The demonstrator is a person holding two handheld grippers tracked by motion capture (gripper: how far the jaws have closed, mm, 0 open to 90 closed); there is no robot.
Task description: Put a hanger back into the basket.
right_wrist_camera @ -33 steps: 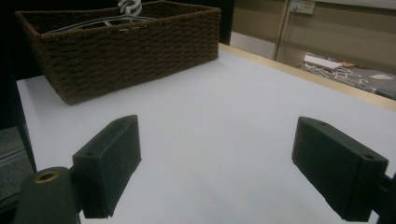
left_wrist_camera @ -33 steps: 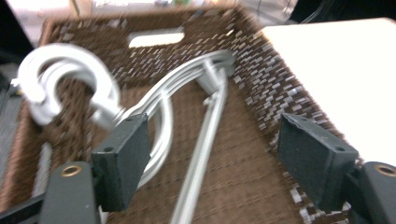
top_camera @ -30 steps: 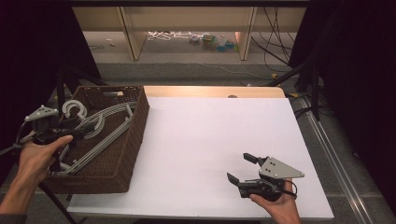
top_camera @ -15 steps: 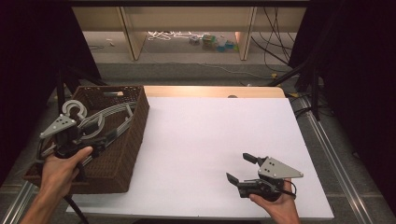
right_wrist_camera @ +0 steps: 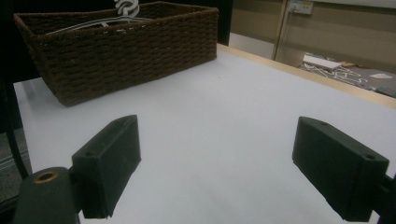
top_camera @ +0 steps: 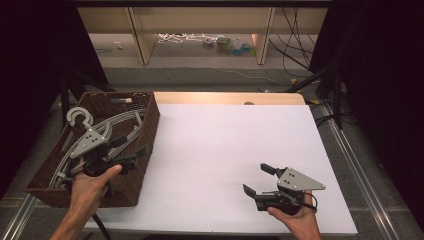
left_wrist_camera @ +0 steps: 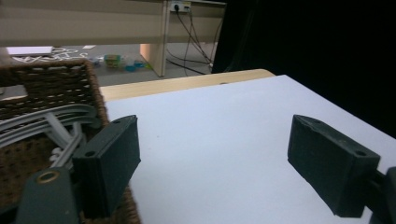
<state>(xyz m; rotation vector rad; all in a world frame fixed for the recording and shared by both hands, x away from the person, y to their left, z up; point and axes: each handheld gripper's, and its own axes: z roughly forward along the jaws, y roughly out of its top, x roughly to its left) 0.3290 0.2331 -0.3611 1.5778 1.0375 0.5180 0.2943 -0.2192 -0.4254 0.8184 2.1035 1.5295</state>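
Observation:
A brown wicker basket (top_camera: 145, 107) stands on the left of the white table and holds several grey plastic hangers (top_camera: 117, 122). My left gripper (top_camera: 132, 148) hovers over the basket's right wall, pointing across the table. Its jaws have just been opening and now stand open with nothing between them (left_wrist_camera: 219, 163). Beside its left jaw lie the basket (left_wrist_camera: 51, 86) and the hangers (left_wrist_camera: 51, 119). My right gripper (top_camera: 257, 180) rests low over the table's near right, open and empty (right_wrist_camera: 219, 163). It faces the basket (right_wrist_camera: 135, 46), with a hanger hook (right_wrist_camera: 125, 6) rising above the rim.
The white table top (top_camera: 225, 140) stretches between the two grippers, with a wooden strip (top_camera: 225, 97) along its far edge. Beyond it stand shelf legs (top_camera: 262, 35), and cables and small items lie on the floor. Dark curtains close both sides.
My left hand has moved right, from the basket's left edge to above its right wall, with its jaws spreading a little. The right gripper has stayed where it was.

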